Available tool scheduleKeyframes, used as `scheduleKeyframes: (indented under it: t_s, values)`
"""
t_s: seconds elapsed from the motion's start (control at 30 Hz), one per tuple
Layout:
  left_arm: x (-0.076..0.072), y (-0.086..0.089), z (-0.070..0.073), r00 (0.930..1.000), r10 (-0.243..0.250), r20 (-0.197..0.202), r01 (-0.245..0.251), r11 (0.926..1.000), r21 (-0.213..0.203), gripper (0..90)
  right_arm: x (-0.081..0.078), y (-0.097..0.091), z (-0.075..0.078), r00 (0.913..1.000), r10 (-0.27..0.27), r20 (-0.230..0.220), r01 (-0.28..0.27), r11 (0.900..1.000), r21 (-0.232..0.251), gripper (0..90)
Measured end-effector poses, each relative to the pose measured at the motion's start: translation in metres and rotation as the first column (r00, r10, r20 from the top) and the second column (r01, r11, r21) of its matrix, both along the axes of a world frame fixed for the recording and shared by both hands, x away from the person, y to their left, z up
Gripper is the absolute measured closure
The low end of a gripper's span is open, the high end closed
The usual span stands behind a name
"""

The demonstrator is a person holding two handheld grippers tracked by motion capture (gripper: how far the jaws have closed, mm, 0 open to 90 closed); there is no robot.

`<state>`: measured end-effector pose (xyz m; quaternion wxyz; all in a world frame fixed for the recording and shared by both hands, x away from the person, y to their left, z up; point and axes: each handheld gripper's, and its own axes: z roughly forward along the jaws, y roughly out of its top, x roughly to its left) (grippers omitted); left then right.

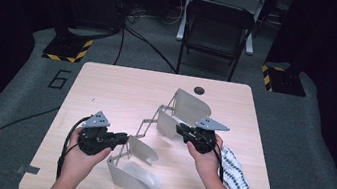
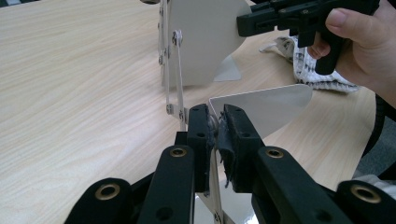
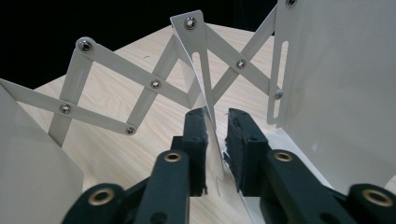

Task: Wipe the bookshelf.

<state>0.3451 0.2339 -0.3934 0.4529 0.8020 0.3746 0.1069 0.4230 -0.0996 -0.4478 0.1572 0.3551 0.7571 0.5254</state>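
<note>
A white metal expanding rack (image 1: 149,122) stands stretched across the wooden table (image 1: 106,90), with several upright plates joined by scissor links (image 3: 154,84). My left gripper (image 1: 122,139) is shut on the edge of one of the near plates (image 2: 266,105), which sits thin between its pads (image 2: 233,135). My right gripper (image 1: 179,128) is shut on a middle plate (image 3: 205,88), seen edge-on between its jaws. The far plate (image 1: 190,105) rises just beyond it. From the left gripper view, my right gripper (image 2: 243,23) shows held in a hand against that plate.
A blue-and-white striped cloth (image 1: 236,171) lies on the table by the person's right wrist. The nearest rack plate (image 1: 136,178) sits close to the front edge. A round hole (image 1: 199,90) marks the table's far side, and a folding chair (image 1: 215,30) stands behind.
</note>
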Motion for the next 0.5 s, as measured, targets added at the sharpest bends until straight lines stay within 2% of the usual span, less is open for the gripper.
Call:
scheduleKeyframes:
  t_s: [0.07, 0.2, 0.33, 0.37, 0.5]
  values:
    - [0.001, -0.002, 0.001, 1.0, 0.0, 0.009, 0.0, 0.9998, 0.018, 82.0, 0.001, 0.0, 0.001, 1.0, 0.002, 0.001, -0.002, 1.0, 0.002, 81.5]
    - [0.008, -0.001, 0.003, 0.9997, -0.002, 0.023, 0.001, 0.9988, 0.049, 82.5, -0.002, 0.006, 0.003, 0.9997, 0.016, 0.018, -0.016, 0.9991, -0.04, 86.1]
    - [0.019, 0.003, 0.002, 0.9997, -0.012, 0.023, 0.011, 0.999, 0.043, 82.8, -0.007, 0.008, 0.004, 0.9991, 0.02, 0.037, -0.017, 0.9973, -0.071, 89.0]
    - [0.023, 0.004, 0.001, 0.9998, -0.007, 0.018, 0.006, 0.9996, 0.028, 83.1, -0.007, 0.007, 0.004, 0.9991, 0.018, 0.038, -0.015, 0.9972, -0.073, 89.1]
    - [0.042, 0.009, 0.003, 0.9992, -0.024, 0.031, 0.023, 0.9985, 0.049, 84.1, -0.007, 0.001, 0.004, 0.9995, -0.006, 0.03, 0.008, 0.9978, -0.067, 89.1]
